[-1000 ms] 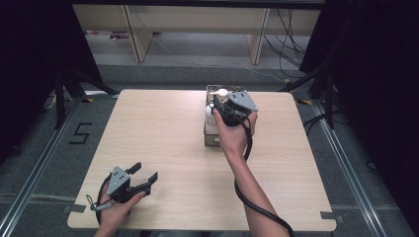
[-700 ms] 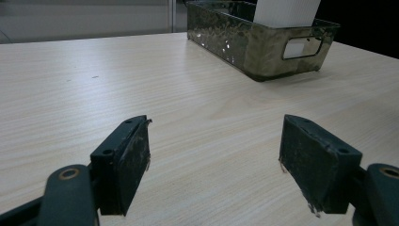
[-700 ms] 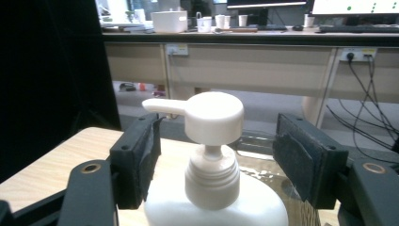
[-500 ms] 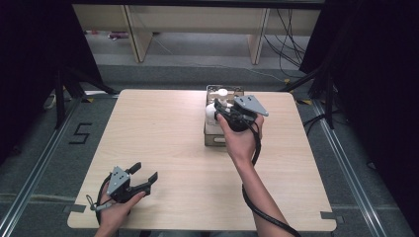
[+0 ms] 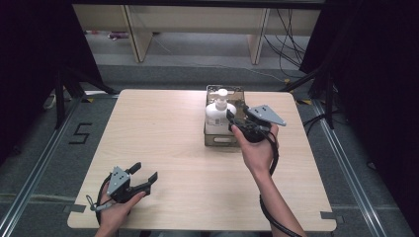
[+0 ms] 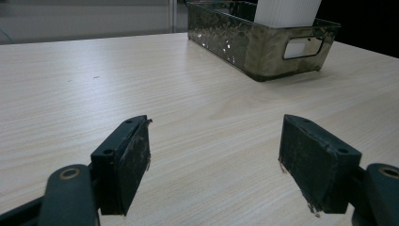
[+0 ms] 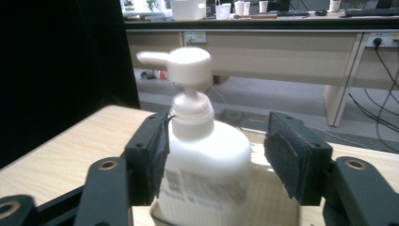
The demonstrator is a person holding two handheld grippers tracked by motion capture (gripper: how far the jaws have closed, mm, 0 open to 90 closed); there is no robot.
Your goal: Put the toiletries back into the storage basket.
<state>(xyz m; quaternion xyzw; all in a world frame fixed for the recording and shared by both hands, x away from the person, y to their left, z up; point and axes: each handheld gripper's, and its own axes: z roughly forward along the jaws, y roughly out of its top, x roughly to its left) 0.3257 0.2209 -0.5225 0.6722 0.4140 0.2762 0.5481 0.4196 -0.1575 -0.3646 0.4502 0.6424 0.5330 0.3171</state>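
**Bottle in tray, hand-held gripper beside it**

A white pump bottle (image 5: 218, 114) stands upright in a dark metal tray (image 5: 220, 140) near the desk's (image 5: 173, 148) far edge. The right hand-held gripper (image 5: 236, 118) sits just right of the bottle, level with its body, its jaws having just been closing; whether they touch the bottle cannot be told. The left hand-held gripper (image 5: 146, 177) rests low at the near left corner, jaws apart, with nothing between them.

Lab or office test bay: black curtains (image 5: 29, 74), floor tape number (image 5: 81, 133), desks (image 7: 263, 42), loose cables (image 5: 291, 34).
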